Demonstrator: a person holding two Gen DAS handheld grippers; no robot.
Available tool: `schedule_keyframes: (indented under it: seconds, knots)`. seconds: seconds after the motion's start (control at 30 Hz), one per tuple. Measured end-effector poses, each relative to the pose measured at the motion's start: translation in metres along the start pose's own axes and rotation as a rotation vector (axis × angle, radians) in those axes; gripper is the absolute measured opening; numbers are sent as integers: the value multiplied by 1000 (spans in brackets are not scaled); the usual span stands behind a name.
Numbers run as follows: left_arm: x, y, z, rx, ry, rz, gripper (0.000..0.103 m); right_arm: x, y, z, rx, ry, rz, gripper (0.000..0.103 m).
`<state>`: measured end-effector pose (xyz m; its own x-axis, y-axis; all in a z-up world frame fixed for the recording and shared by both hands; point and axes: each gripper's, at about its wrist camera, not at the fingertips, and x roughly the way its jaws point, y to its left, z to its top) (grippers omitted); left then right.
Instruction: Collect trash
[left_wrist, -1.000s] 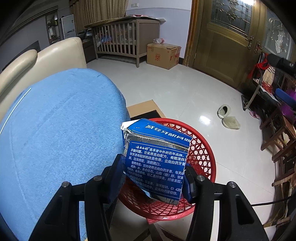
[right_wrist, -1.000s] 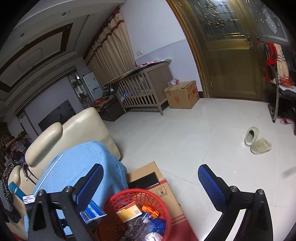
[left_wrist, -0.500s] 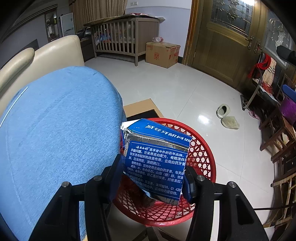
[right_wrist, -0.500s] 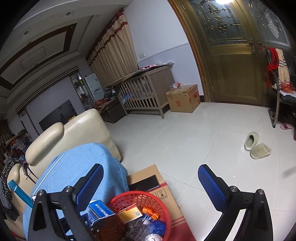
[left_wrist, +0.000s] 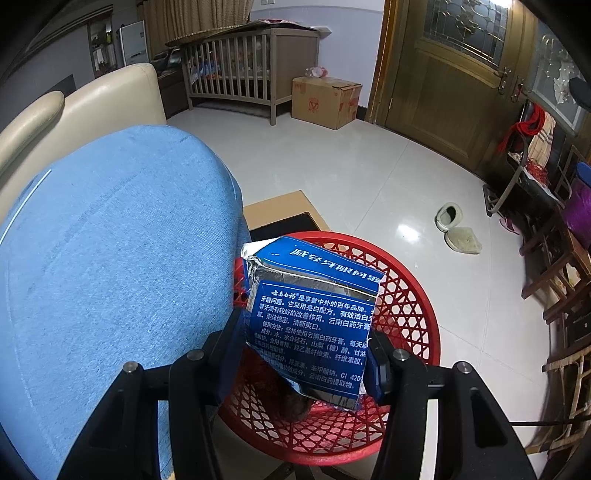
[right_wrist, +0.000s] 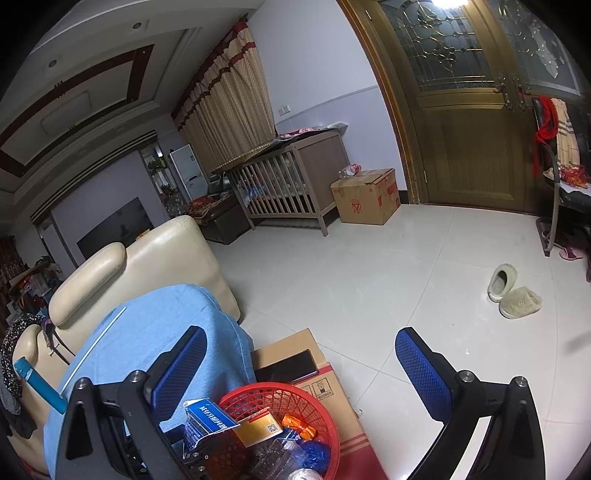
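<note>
1. A crumpled blue cardboard toothpaste carton with a silver foil lining (left_wrist: 314, 321) is pinched between the pads of the left claw (left_wrist: 303, 354); both pads are seen pressed against its lower side edges.
2. The carton is held in the air above the round red plastic lattice basket (left_wrist: 406, 314), which stands on the floor just beside a cushion draped in light blue cloth (left_wrist: 118, 266) and a flat brown cardboard box (right_wrist: 295, 347).
3. In the right wrist view the same carton (right_wrist: 207, 417) is seen at the near-left rim of the basket (right_wrist: 325, 417), among a yellow packet (right_wrist: 258, 428), an orange wrapper (right_wrist: 297, 424) and crinkled clear plastic.
4. The right claw (right_wrist: 299, 369) is spread wide, and nothing is held between its blue pads.
5. The carton is judged to be light and empty: its top flap is torn open and its walls are dented.
6. Little stiffness is to be expected; the thin card is likely to fold further under a firm squeeze, so only modest pressure is called for.
7. The foil lining looks smooth and may slip, whereas the printed card faces offer better hold.
8. The best hold is judged to be across the two narrow side edges, low on the body, as it is taken now.
9. Nothing fragile is involved, so the carton can probably be dropped into the basket.
</note>
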<state>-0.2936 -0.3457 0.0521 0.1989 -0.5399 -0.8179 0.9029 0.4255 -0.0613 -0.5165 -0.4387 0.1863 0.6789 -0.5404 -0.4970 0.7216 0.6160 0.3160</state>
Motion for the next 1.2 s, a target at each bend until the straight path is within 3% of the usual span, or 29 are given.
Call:
schedule_keyframes:
  seconds: [0.13, 0.2, 0.37, 0.47, 0.53, 0.63, 0.77, 0.97, 1.2]
  knots:
    - [8, 2, 3, -14, 24, 7, 59, 1, 0, 1, -2, 3, 0, 103]
    - [10, 4, 3, -28, 37, -1, 70, 1, 0, 1, -2, 1, 1, 103]
    - [-4, 10, 3, -46, 14, -13, 75, 0, 4, 2, -13, -10, 4, 103]
    - [-25, 20, 3, -72, -43, -32, 75, -4, 10, 1, -32, -15, 6, 103]
    - [-46, 28, 2, -80, -110, -5, 75, -6, 16, 0, -48, -13, 8, 103]
    - [-80, 43, -2, -99, -211, 41, 87, -8, 28, -6, -86, 4, 17, 103]
    - [-110, 65, -8, -150, -273, 62, 97, -10, 48, -23, -145, 35, 45, 103]
    - [-132, 88, -25, -192, -288, 94, 97, -9, 78, -65, -234, 113, 77, 103]
    - [-155, 106, -47, -240, -321, 155, 97, -11, 96, -124, -338, 202, 42, 103]
